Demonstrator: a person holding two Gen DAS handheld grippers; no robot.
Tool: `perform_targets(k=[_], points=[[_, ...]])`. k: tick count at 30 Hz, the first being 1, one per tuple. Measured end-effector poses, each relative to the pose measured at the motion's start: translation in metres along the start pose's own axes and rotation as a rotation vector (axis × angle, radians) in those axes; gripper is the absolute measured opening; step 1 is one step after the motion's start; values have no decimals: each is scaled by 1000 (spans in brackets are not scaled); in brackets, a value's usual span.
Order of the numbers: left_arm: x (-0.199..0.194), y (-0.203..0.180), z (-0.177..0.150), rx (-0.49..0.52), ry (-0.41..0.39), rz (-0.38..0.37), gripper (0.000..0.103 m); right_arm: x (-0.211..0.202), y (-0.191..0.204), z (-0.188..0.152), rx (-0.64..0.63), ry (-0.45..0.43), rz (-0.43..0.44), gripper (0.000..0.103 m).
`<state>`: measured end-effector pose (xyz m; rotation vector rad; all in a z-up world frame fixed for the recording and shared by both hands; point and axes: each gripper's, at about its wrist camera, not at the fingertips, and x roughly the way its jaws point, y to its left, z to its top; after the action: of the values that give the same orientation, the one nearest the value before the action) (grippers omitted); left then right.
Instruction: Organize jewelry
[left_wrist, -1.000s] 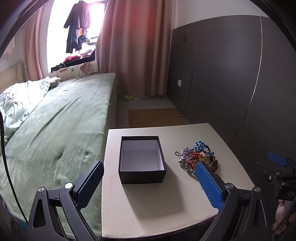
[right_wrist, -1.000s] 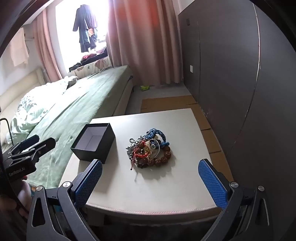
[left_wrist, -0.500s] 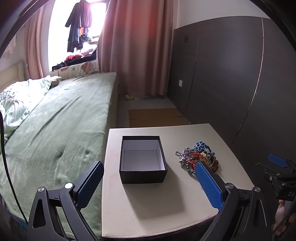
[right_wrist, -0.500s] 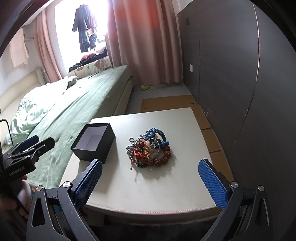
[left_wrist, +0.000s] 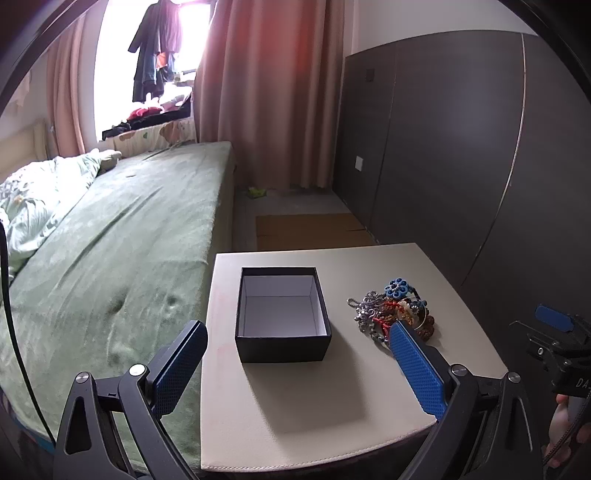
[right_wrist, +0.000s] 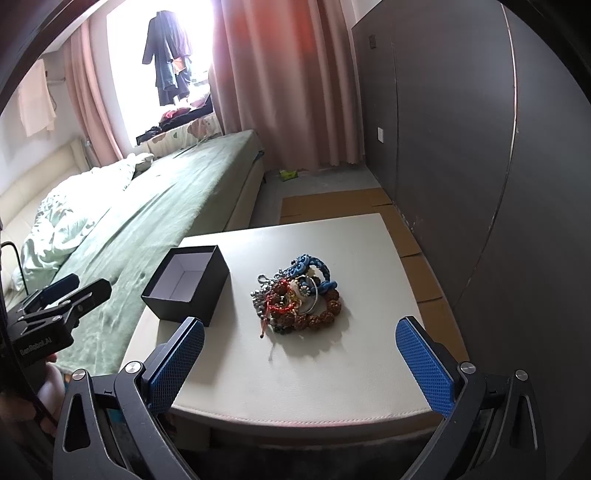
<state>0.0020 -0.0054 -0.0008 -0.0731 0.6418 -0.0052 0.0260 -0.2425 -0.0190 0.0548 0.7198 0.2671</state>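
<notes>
On the cream padded table (right_wrist: 332, 376), an open black cardboard box with a white inside (right_wrist: 186, 282) sits near the left edge. The tangled pile of beaded bracelets and chains (right_wrist: 297, 299) lies mid-table, apart from it. Left tool (left_wrist: 295, 365) and right tool (right_wrist: 299, 360) both hang released, grasping nothing.

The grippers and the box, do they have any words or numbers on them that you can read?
"GenRobot.AI": white letters on the side of the left gripper, seen from the right wrist view.
"DA": white letters on the right gripper in the left wrist view; the rest is cut off at the picture's edge.
The black box and the jewelry pile show no text.
</notes>
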Motion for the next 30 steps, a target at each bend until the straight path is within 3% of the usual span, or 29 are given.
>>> perform_targets(k=[30], points=[[1, -2, -1, 7, 8, -4, 99, 0, -3, 0, 15, 4, 1, 103]])
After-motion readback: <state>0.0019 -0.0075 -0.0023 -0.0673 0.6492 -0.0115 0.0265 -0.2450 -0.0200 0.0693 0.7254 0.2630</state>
